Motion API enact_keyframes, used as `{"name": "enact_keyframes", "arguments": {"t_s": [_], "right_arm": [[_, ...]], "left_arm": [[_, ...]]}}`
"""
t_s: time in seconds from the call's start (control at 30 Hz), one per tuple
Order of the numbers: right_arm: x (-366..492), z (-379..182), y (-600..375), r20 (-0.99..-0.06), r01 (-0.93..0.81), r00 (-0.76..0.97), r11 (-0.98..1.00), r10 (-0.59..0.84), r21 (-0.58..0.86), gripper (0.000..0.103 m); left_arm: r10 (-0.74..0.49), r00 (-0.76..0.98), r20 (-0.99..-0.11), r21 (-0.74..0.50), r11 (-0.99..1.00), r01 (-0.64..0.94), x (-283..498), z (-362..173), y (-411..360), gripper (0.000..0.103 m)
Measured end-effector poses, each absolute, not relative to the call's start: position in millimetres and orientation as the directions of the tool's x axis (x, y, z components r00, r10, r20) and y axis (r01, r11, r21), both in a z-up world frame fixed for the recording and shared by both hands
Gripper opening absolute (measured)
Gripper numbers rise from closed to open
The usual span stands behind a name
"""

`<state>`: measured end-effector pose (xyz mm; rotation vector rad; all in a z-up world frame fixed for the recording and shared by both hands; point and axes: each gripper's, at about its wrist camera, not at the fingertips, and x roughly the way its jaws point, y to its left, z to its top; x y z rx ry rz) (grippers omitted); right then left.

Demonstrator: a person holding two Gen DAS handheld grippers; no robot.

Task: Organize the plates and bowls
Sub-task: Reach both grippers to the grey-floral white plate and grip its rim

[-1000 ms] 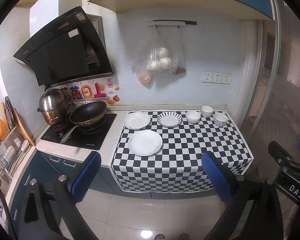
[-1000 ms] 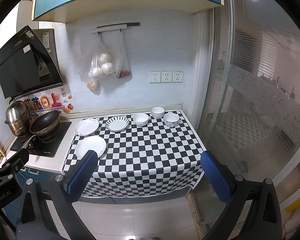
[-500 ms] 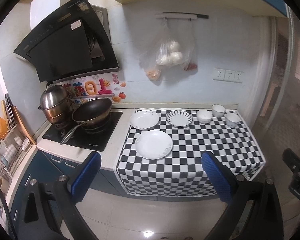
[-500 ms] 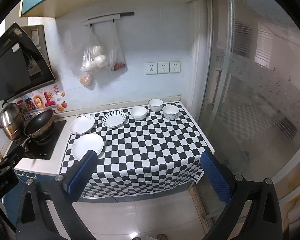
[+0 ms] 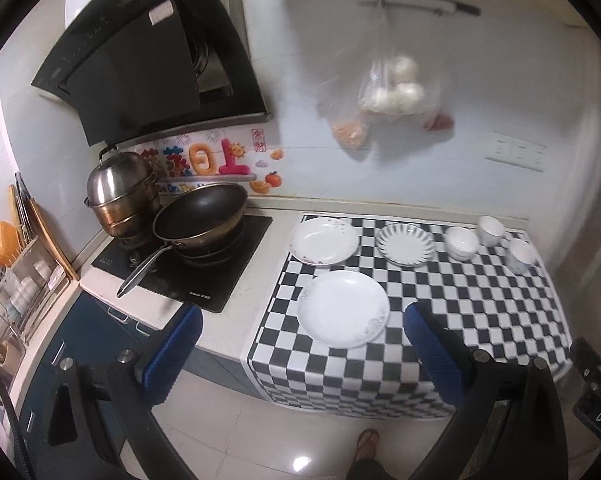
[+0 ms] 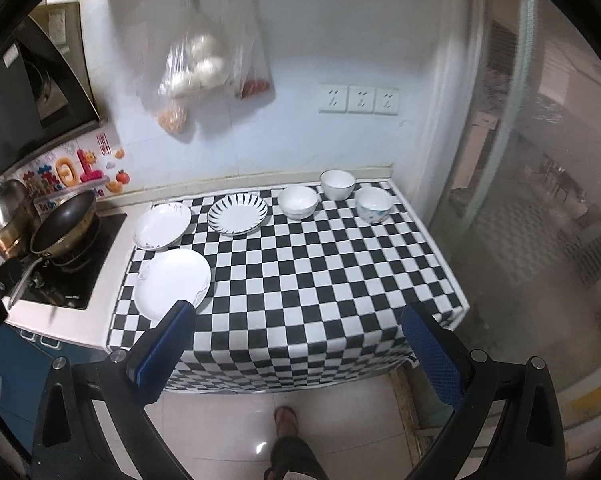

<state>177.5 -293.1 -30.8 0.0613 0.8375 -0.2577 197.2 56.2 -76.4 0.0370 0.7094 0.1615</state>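
Three plates lie on the checked cloth [image 5: 480, 312]: a large white plate [image 5: 343, 314] [image 6: 172, 283] nearest the front, a white plate [image 5: 325, 241] [image 6: 162, 225] behind it, and a striped plate [image 5: 406, 244] [image 6: 238, 214]. Three white bowls stand at the back right: one [image 5: 462, 243] [image 6: 297, 201], one [image 5: 491, 230] [image 6: 337, 184], and a patterned one [image 5: 521, 255] [image 6: 373, 204]. My left gripper [image 5: 302, 356] is open, short of the counter's front edge, with nothing between its blue pads. My right gripper [image 6: 300, 354] is likewise open and holds nothing.
A black wok [image 5: 200, 222] and a steel pot [image 5: 120, 194] sit on the hob at the left. A dish rack [image 5: 16, 280] stands at the far left. Plastic bags [image 6: 198, 76] hang on the wall. A glass door [image 6: 540, 200] bounds the right. A person's foot [image 6: 286, 420] is on the floor.
Both grippers have moved forward and closer to the counter, so the plates and bowls appear larger. The fingers stay open.
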Motion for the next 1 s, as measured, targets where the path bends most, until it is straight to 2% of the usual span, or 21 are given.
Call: {"name": "enact_keyframes", "arguments": {"t_s": [0.2,0.57,0.9,1.0], "right_arm": [[282,-90,-291,-0.795,0.2,0.583,0.978,-0.167,-0.059,0.103],[479,-244,-273,-0.935,0.022,0.355,1.0,-0.016,-0.009,0.103],[551,-331,-235,-0.979,-0.078,0.189,0.995,0.082,0.068,0.103],[561,-354,-227,-0.984,-0.083,0.124,0.989,0.129,0.119,0.103]], "left_arm": [[0.218,0.682,-0.698,0.114,0.974,-0.194,280,-115,60,0.103],[0.258,0.488,-0.834,0.177,0.962,-0.207,425,-215,60,0.103],[0.24,0.336,-0.911,0.182,0.964,-0.196,492,-301,88,0.099],[0.199,0.275,-0.941,0.15,0.971,-0.187,504,-327,101,0.09]]}}
